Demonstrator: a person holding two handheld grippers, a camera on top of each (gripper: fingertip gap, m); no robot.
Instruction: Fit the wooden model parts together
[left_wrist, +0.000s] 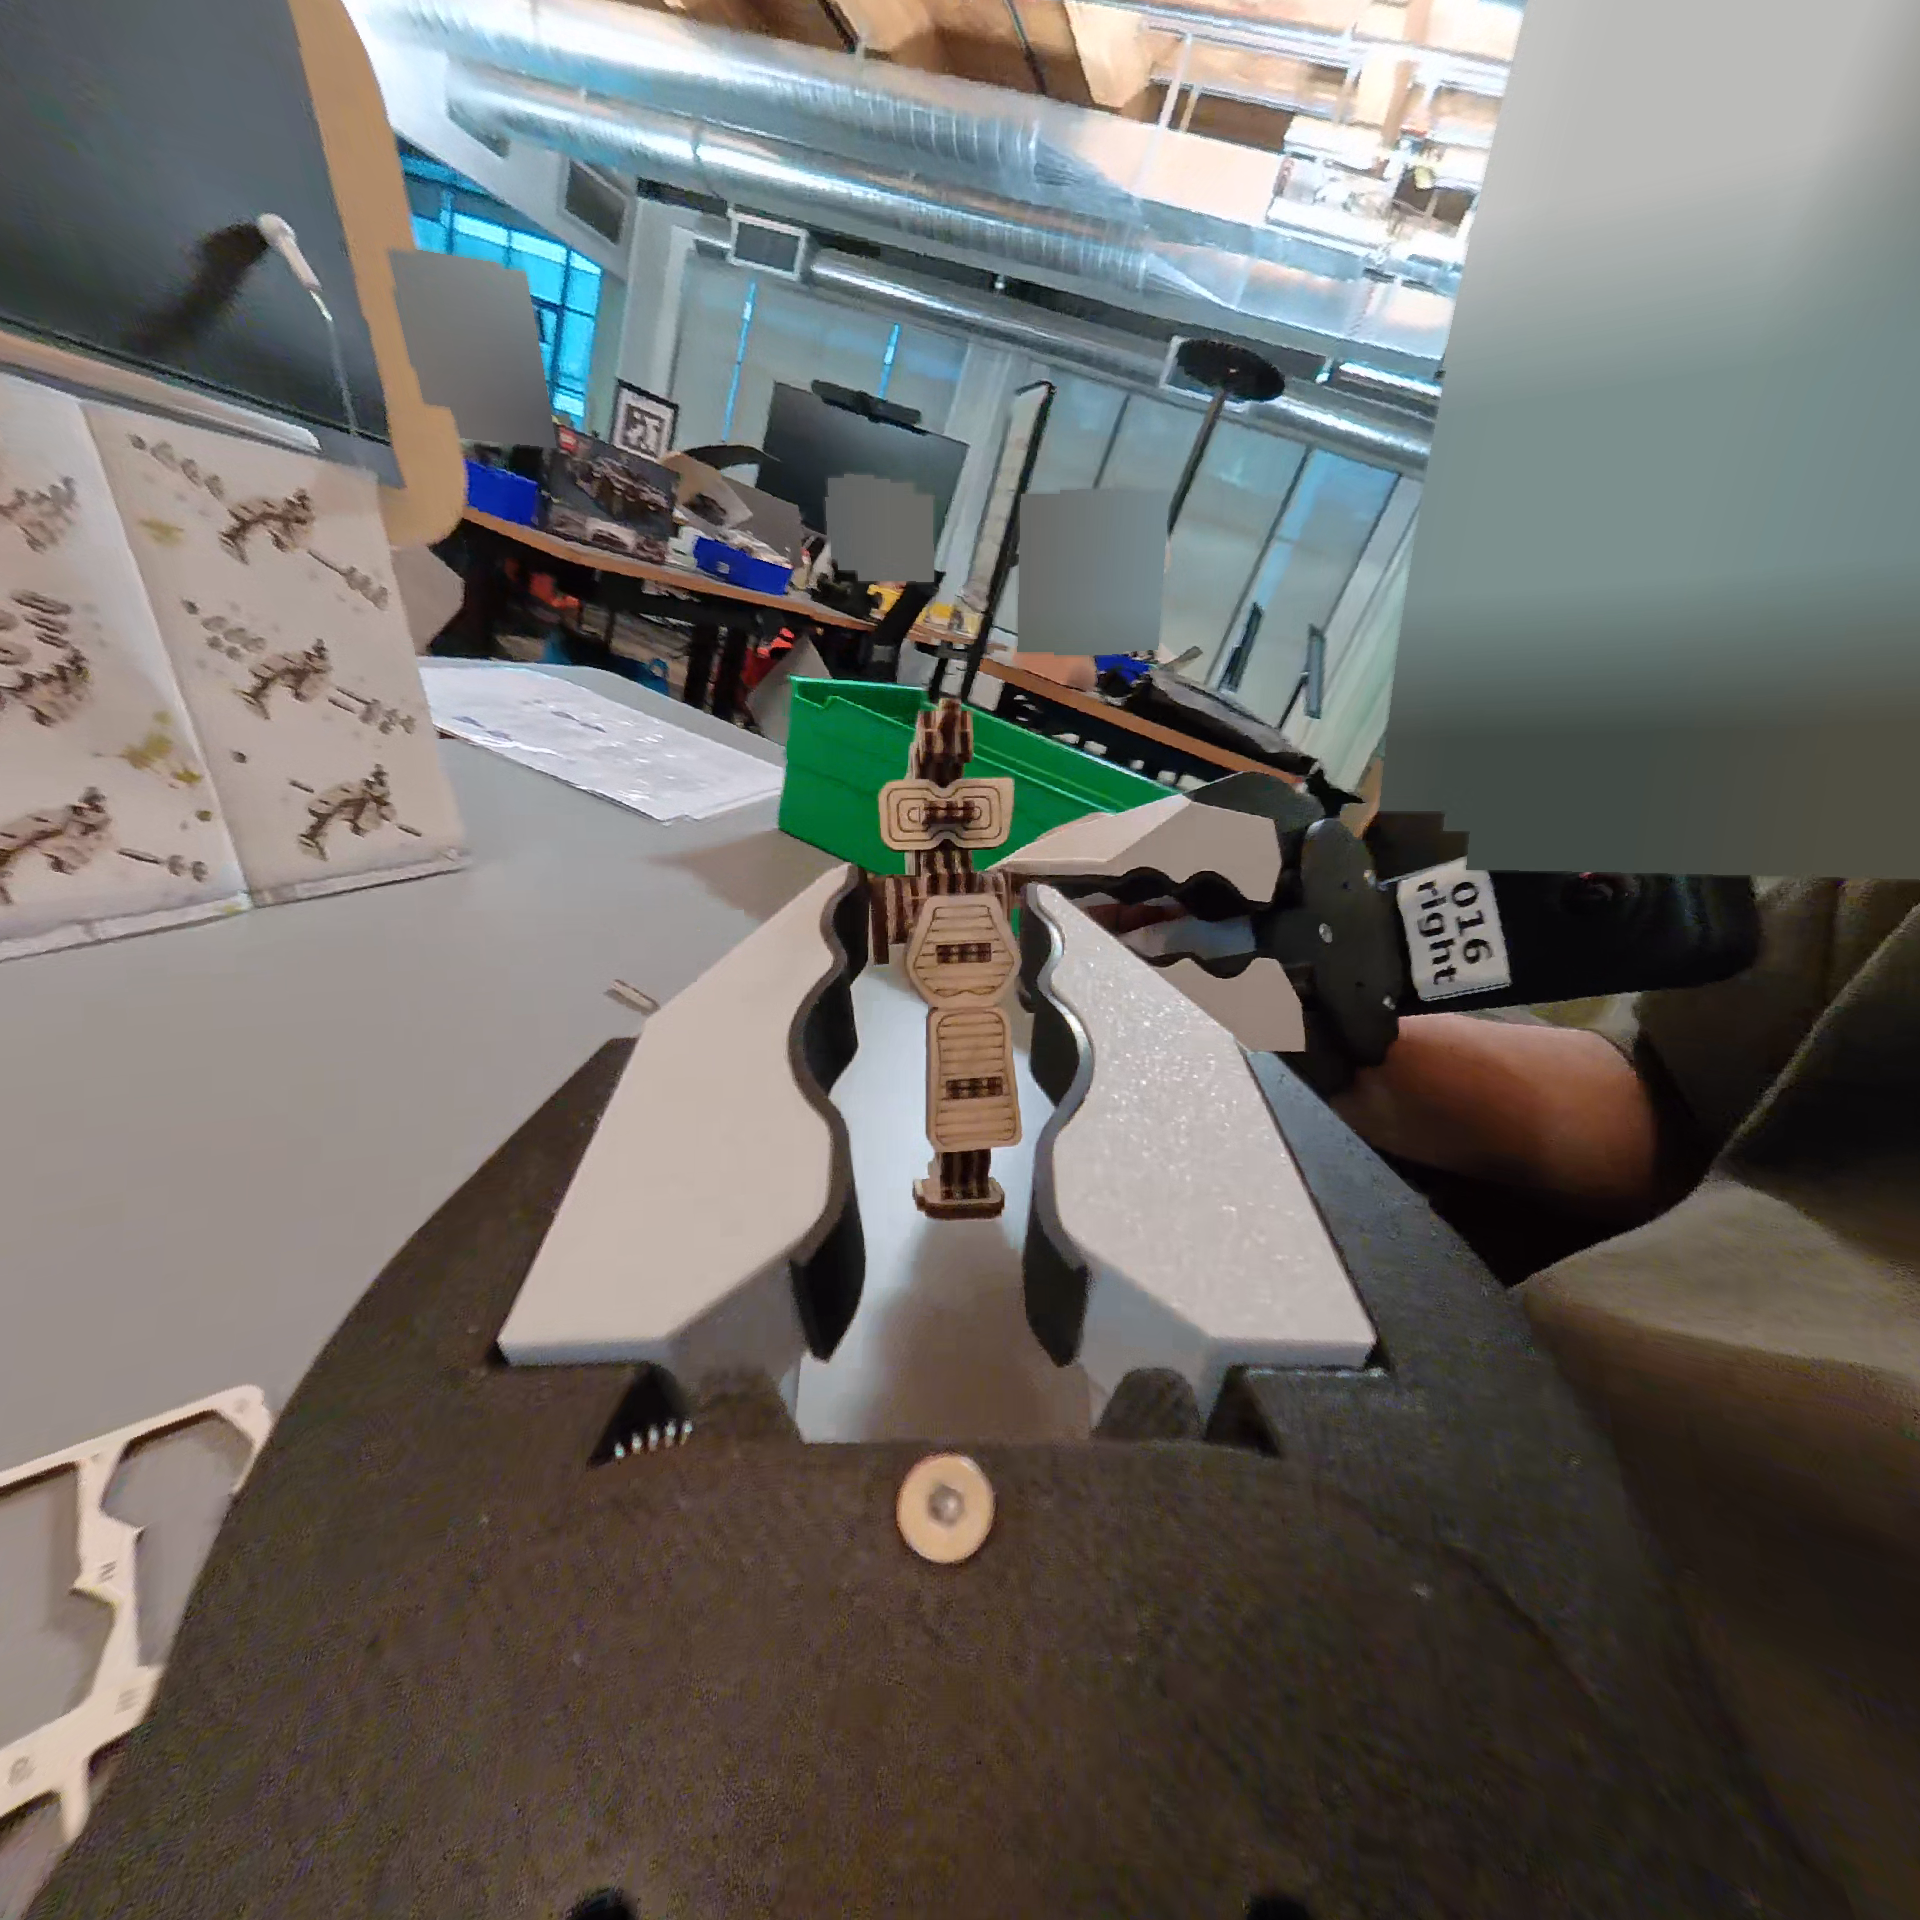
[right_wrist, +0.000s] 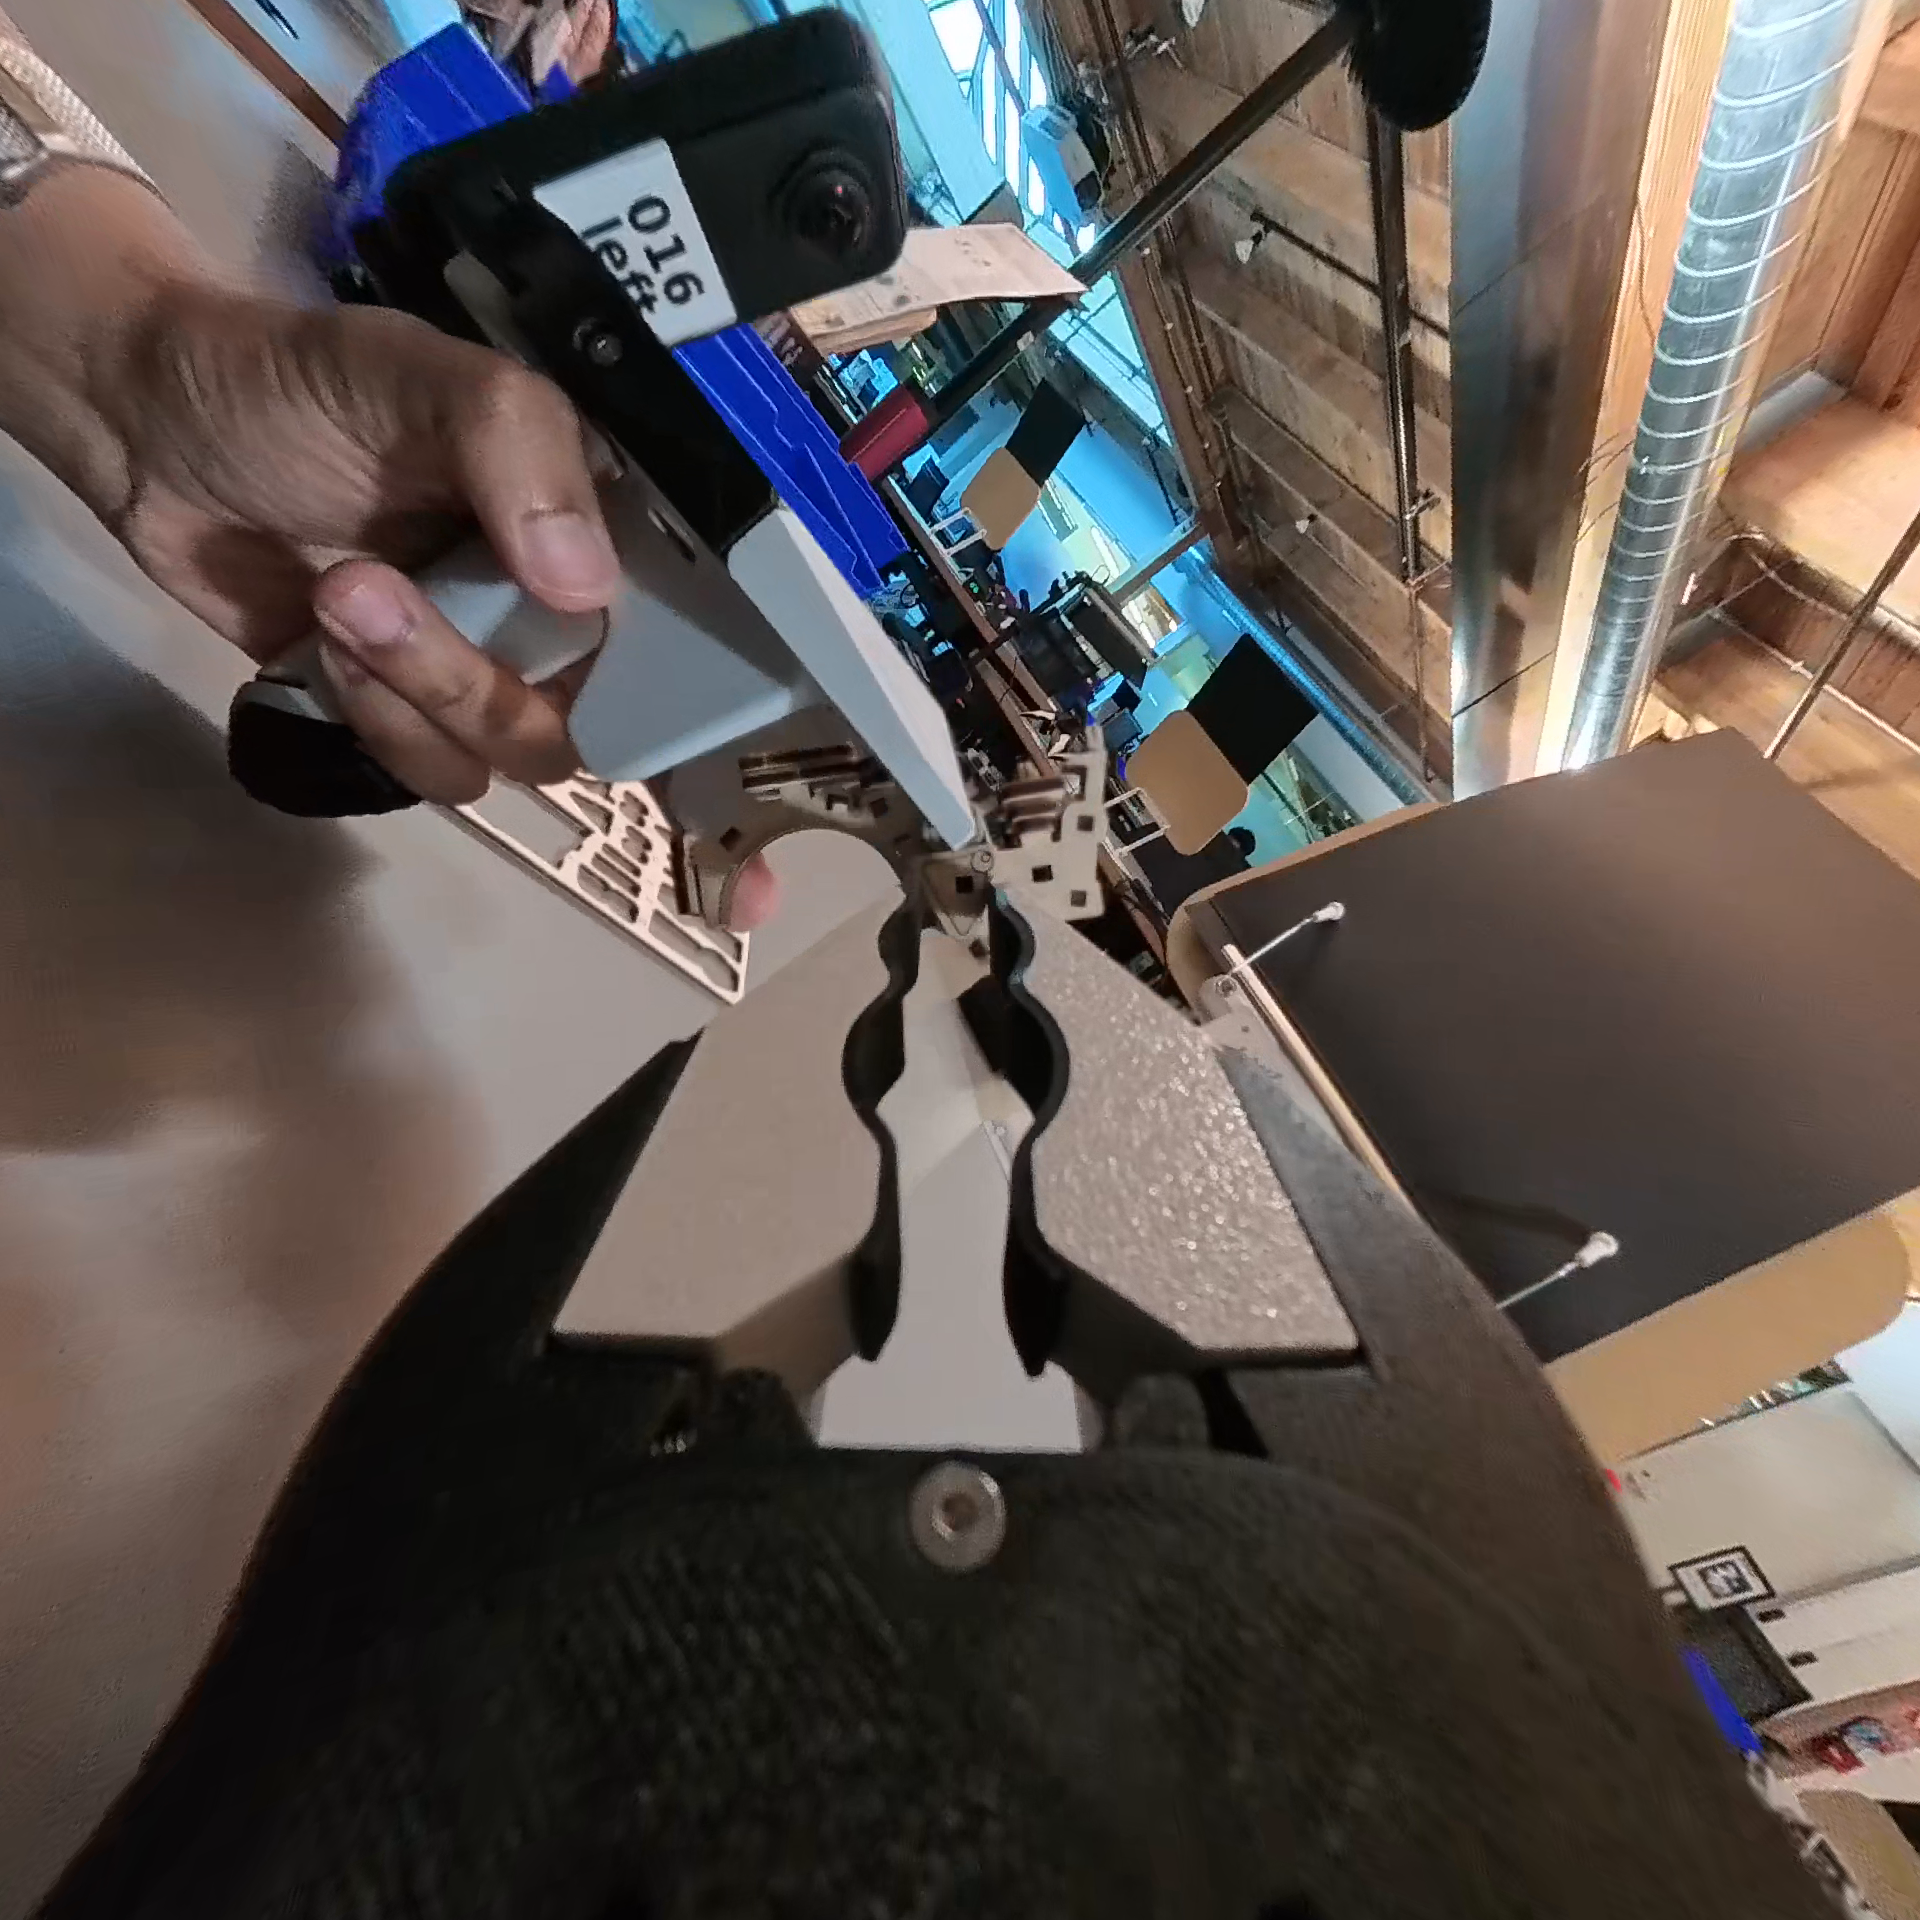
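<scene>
The wooden model (left_wrist: 958, 961), a long layered assembly with engraved plates, stands upright between my left gripper's (left_wrist: 940, 914) fingertips, which are shut on its wide middle section. My right gripper (left_wrist: 1091, 883) comes in from the right, its tips against the model's side. In the right wrist view my right gripper (right_wrist: 951, 920) is shut on a small wooden part (right_wrist: 961, 888) at the model's (right_wrist: 1049, 831) edge. I cannot tell whether that part is loose or joined. One of the left gripper's fingers (right_wrist: 873, 686) crosses the model from above, held by a hand (right_wrist: 312, 468).
A wooden sheet with cut-out holes (left_wrist: 104, 1538) lies on the grey table (left_wrist: 312, 1091), and also shows in the right wrist view (right_wrist: 623, 862). Instruction pages (left_wrist: 208, 675) stand at the left. A green bin (left_wrist: 862, 769) and a paper (left_wrist: 603, 738) lie behind. A black board (right_wrist: 1558, 1039) stands nearby. Both grippers' tips are close together, under 4 cm apart.
</scene>
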